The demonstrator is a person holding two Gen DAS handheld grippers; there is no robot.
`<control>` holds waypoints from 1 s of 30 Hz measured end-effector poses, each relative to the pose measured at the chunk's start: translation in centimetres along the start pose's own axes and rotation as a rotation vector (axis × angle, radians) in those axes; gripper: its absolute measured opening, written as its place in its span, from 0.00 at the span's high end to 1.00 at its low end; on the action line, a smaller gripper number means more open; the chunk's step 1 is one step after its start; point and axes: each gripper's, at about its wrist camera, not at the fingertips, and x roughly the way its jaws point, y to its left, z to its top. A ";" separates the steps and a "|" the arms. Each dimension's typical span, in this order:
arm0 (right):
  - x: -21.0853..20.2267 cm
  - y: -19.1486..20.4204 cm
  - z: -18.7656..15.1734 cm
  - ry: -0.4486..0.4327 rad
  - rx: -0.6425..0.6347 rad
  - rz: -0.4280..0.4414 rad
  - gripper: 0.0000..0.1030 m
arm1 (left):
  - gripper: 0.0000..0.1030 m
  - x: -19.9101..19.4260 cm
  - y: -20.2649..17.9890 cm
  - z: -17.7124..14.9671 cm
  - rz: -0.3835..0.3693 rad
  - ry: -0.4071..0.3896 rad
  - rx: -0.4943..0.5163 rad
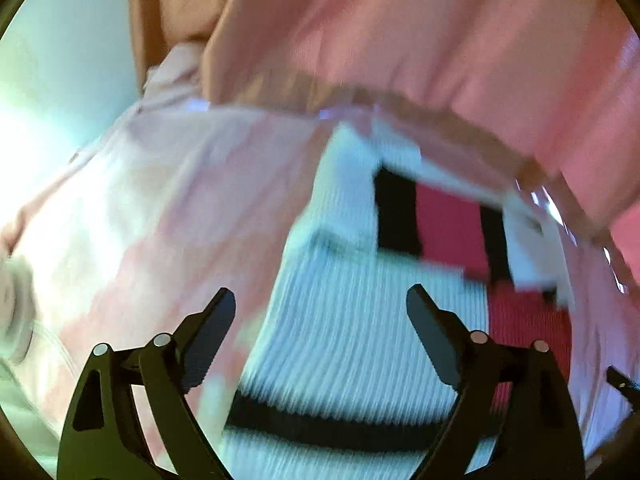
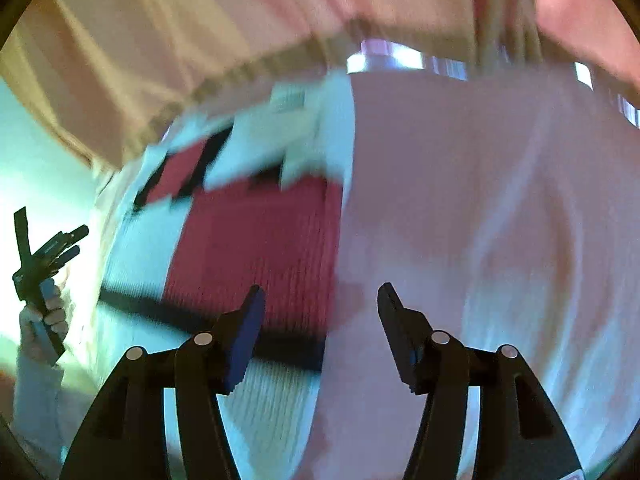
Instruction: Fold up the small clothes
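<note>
A ribbed knit garment [image 1: 352,320] in white, red and black blocks lies on a pale pink cloth [image 1: 152,208]. My left gripper [image 1: 320,300] is open and empty, hovering over the garment's white part. In the right wrist view the same garment [image 2: 256,240] lies left of centre on the pink cloth [image 2: 480,220]. My right gripper [image 2: 320,296] is open and empty above the garment's right edge. The left gripper [image 2: 44,256] shows at the far left of that view, held by a hand. Both views are blurred.
A pink curtain-like fabric [image 1: 420,32] hangs behind the surface, with a brownish hem [image 1: 360,96]. It shows in the right wrist view too [image 2: 200,20]. A bright pale wall [image 1: 60,60] lies at the left.
</note>
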 end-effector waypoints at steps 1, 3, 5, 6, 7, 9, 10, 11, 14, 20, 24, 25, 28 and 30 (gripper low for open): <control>0.4 0.3 -2.1 0.023 0.022 0.009 0.44 | 0.16 -0.6 1.0 -1.7 0.002 0.033 -0.004; 1.7 0.2 -6.2 0.076 0.058 0.018 0.44 | 0.16 -1.0 3.1 -4.4 0.012 0.078 -0.034; 2.8 0.4 -9.0 0.108 0.074 0.015 0.44 | 0.16 -1.3 4.5 -7.0 0.041 0.114 -0.050; 3.0 0.7 -10.4 0.111 0.070 0.015 0.44 | 0.16 -1.4 5.2 -8.6 0.057 0.138 -0.057; 2.6 1.1 -10.9 0.075 0.053 0.006 0.43 | 0.16 -1.4 5.4 -9.5 0.066 0.164 -0.061; 2.3 1.9 -11.7 0.092 0.039 0.037 0.43 | 0.16 -1.8 5.6 -11.2 0.028 0.187 -0.079; 2.2 2.2 -12.0 0.089 0.044 0.058 0.43 | 0.16 -1.7 5.5 -11.8 0.012 0.201 -0.086; 2.3 2.6 -12.2 0.085 0.041 0.060 0.43 | 0.16 -1.7 5.3 -12.5 0.001 0.214 -0.088; 2.7 3.6 -12.0 0.074 0.015 0.047 0.42 | 0.16 -0.9 4.4 -14.6 -0.010 0.251 -0.110; 4.1 5.2 -11.0 0.038 -0.012 0.054 0.82 | 0.41 -1.0 2.5 -15.4 0.052 0.217 -0.047; 3.0 4.8 -9.9 0.000 0.004 0.077 0.93 | 0.86 -2.0 1.4 -14.8 -0.032 0.217 -0.045; 1.9 4.9 -9.6 -0.033 -0.010 0.067 0.94 | 0.87 -2.8 1.0 -14.7 -0.052 0.204 -0.048; -3.7 4.2 -8.6 -0.135 -0.031 0.057 0.94 | 0.87 -7.0 -1.1 -14.8 -0.101 0.133 0.011; -6.5 3.5 -8.9 -0.164 -0.047 0.038 0.94 | 0.89 -9.6 -2.1 -15.4 -0.149 0.112 0.032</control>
